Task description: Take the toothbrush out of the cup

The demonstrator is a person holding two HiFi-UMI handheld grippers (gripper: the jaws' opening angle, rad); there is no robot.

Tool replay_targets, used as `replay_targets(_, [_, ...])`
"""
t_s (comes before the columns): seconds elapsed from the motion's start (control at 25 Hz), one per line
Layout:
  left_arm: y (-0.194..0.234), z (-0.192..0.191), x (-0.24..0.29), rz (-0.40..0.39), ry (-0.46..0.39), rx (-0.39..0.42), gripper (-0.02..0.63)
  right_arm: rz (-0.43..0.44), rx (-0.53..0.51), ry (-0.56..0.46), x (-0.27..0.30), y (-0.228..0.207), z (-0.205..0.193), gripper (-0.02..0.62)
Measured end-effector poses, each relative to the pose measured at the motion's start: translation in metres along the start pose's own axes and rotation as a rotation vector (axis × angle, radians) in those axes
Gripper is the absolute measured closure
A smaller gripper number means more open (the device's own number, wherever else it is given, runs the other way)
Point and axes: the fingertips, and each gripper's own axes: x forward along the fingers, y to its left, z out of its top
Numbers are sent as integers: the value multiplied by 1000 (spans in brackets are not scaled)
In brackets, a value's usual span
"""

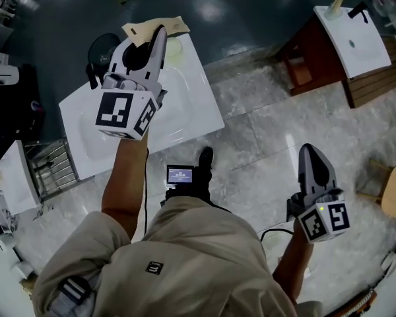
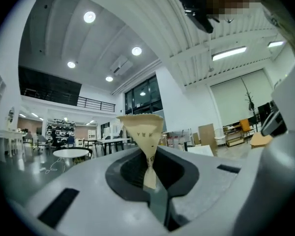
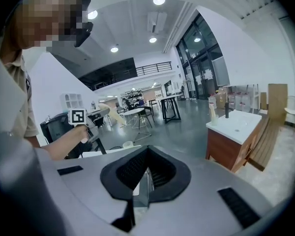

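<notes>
A white basin top [image 1: 188, 114] stands well apart from a wooden vanity [image 1: 313, 53].

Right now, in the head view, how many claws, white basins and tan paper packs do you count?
Claws: 2, the left claw shut on the held pack, the right claw shut and empty.
Basins: 2, the near basin and the far basin.
Packs: 2, the held pack and the far pack.
Total: 6.
</notes>
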Motion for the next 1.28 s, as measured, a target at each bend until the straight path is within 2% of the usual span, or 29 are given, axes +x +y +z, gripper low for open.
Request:
replay_targets(0.12, [-25, 31, -10, -93, -61, 33, 577, -17, -29, -19, 13, -1, 11, 591])
replay_targets(0.2, [-35, 42, -20, -124, -78, 58, 577, -22, -45, -29, 18, -3, 19, 592])
replay_targets(0.28, [-42, 50, -25, -127, -91, 68, 577, -26, -66, -32, 17, -10, 29, 591])
replay_targets(0.44, [-57, 64, -24, -131, -98, 38, 577, -49, -102, -35, 1, -35, 49, 591])
replay_targets(0.6, [-78, 76, -17, -112, -90, 39, 577, -77, -109, -56, -19, -82, 63, 591])
replay_targets(0.8, [-131, 84, -5, -59, -59, 79, 577, -79, -113, -92, -50, -171, 68, 591])
replay_targets(0.96, [-199, 89, 27, 8, -35, 80, 577, -16, -108, -116, -74, -263, 72, 591])
replay_targets(1.16, [-283, 113, 79, 119, -16, 69, 577, 48, -123, -156, -122, -388, 105, 591])
replay_targets(1.28, [-326, 137, 101, 166, -6, 72, 577, 86, -141, -155, -147, -442, 129, 591])
